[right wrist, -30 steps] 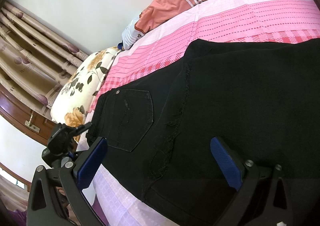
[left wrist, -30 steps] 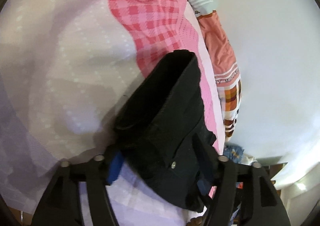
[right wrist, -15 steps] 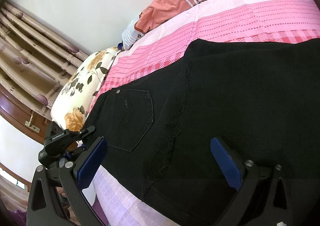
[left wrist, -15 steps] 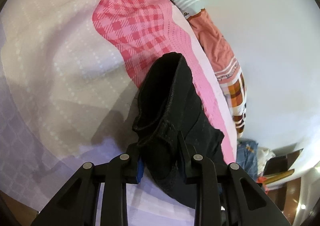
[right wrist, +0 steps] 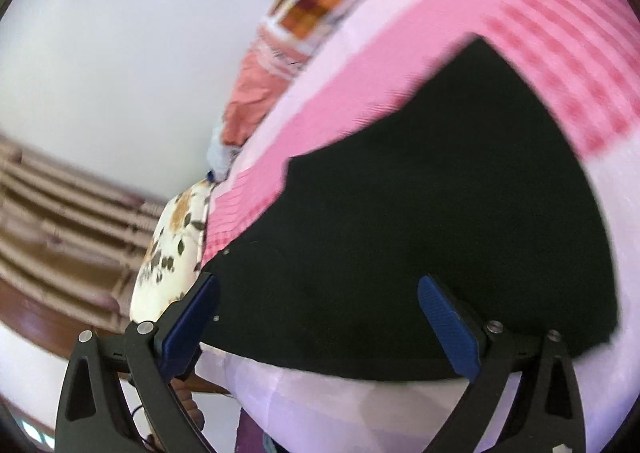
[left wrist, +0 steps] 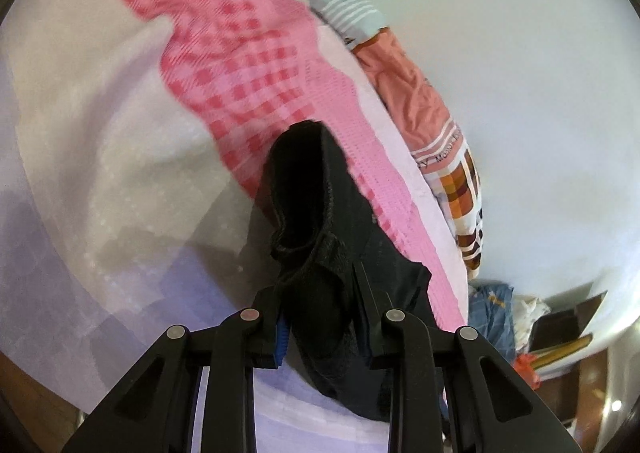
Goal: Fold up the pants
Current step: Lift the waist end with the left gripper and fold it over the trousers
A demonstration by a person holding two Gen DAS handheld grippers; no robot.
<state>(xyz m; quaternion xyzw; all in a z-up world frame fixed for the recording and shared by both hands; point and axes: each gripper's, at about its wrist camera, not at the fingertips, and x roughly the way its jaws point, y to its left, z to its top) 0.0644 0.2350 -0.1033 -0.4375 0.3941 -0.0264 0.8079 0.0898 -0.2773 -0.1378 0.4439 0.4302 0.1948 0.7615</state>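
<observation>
The left gripper [left wrist: 324, 317] has its two black fingers pinched onto a bunched edge of the black pants [left wrist: 316, 213], the blue pad [left wrist: 281, 337] on the left finger pressed against the cloth, and the gathered fabric stands up off the bedsheet [left wrist: 120, 133] in a dark fold that runs away toward the far pink checked band of the sheet. In the right wrist view, which is smeared with blur, the right gripper [right wrist: 318, 321] is spread wide, its blue pads [right wrist: 192, 317] well apart and pressing on nothing; the broad flat body of the pants [right wrist: 440, 221] lies on the bed just beyond and between the fingers, spreading out to the right over the pink and pale lilac sheet [right wrist: 360, 405]. Along the far edge of the bed, against the white wall [left wrist: 540, 93], lies a rumpled quilt [left wrist: 404, 73] in salmon with an orange and brown checked end, and a floral pillow [right wrist: 176, 237] sits to the left of the pants at the head of the bed. Brown striped curtains [right wrist: 60, 213] hang at the far left, and beyond the bed's right end there is a heap of clothes [left wrist: 492, 313] and some boxes on the floor.
</observation>
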